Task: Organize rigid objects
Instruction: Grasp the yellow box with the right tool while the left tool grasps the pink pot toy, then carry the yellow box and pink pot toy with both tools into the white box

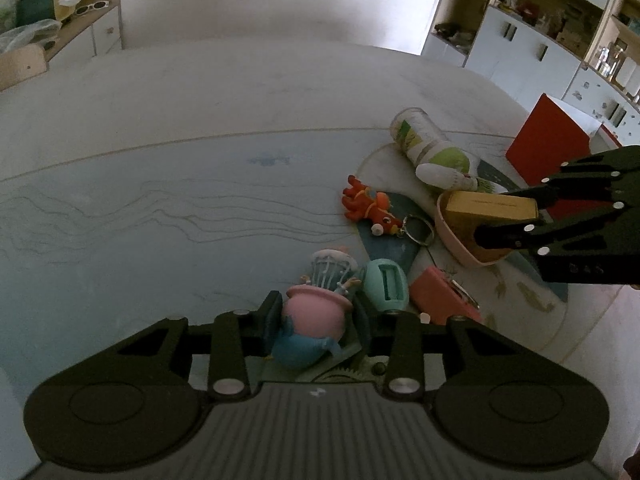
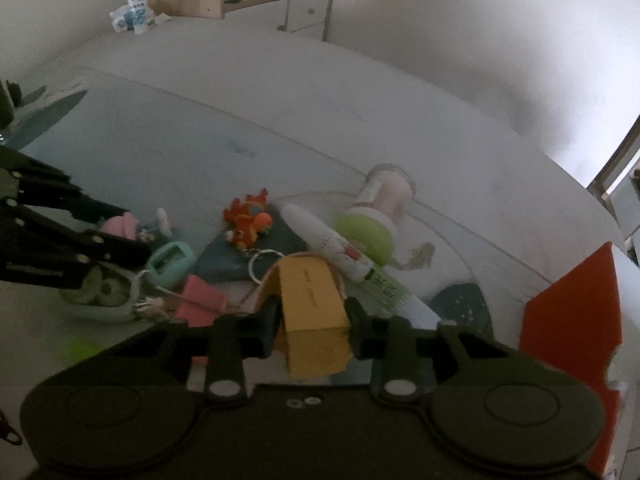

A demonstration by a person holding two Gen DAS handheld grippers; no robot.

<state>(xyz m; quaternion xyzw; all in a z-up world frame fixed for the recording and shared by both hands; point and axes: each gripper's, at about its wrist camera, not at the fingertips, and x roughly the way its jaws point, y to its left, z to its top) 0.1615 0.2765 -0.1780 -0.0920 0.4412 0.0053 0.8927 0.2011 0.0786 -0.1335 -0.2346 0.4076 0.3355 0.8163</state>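
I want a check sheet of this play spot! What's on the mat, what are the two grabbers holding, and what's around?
Surface: pale blue mat with wavy lines on a light floor.
Job's things: pink-and-blue pig figure; gold box resting in a pink bowl.
Clutter: orange toy on a key ring, mint oval piece, pink block, clear tube with green cap, white tube.
Grippers: left gripper shut on the pig figure; right gripper shut on the gold box.
Cables: nothing seen.
Surroundings: red box, white shelving, a side cabinet with sunglasses on top.
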